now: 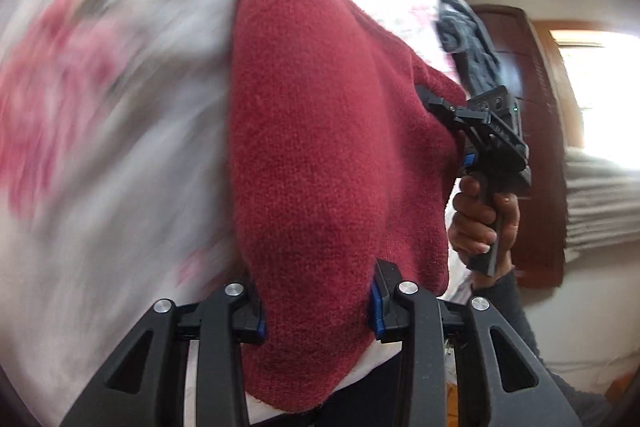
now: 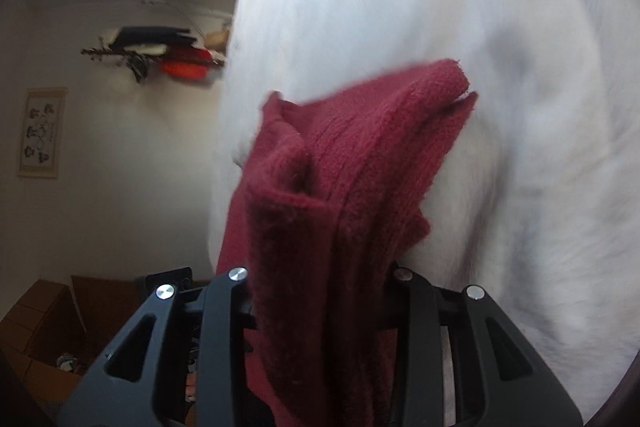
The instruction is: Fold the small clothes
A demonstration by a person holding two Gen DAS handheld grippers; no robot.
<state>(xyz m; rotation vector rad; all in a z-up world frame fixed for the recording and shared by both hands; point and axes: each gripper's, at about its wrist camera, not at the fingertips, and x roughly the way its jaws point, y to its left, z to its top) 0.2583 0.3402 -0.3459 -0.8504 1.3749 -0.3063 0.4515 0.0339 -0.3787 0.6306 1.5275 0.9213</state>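
Note:
A dark red knitted garment [image 1: 328, 131] hangs in the air between both grippers, over a blurred white bedsheet with pink flowers [image 1: 80, 99]. My left gripper [image 1: 316, 307] is shut on its near edge, with thick cloth filling the gap between the fingers. In the left wrist view my right gripper [image 1: 430, 99] pinches the garment's right edge, and a hand [image 1: 484, 223] grips its handle. In the right wrist view the red garment [image 2: 352, 163] bunches in folds through my right gripper [image 2: 320, 291], which is shut on it. Both grippers' fingertips are hidden by the cloth.
A grey knitted piece [image 1: 464, 31] lies at the sheet's right edge. Behind it stand dark wooden furniture [image 1: 536, 131] and a pale folded stack [image 1: 600, 203]. The right wrist view shows a wall shelf [image 2: 160, 55], a framed picture [image 2: 42, 133] and cardboard boxes [image 2: 52, 339].

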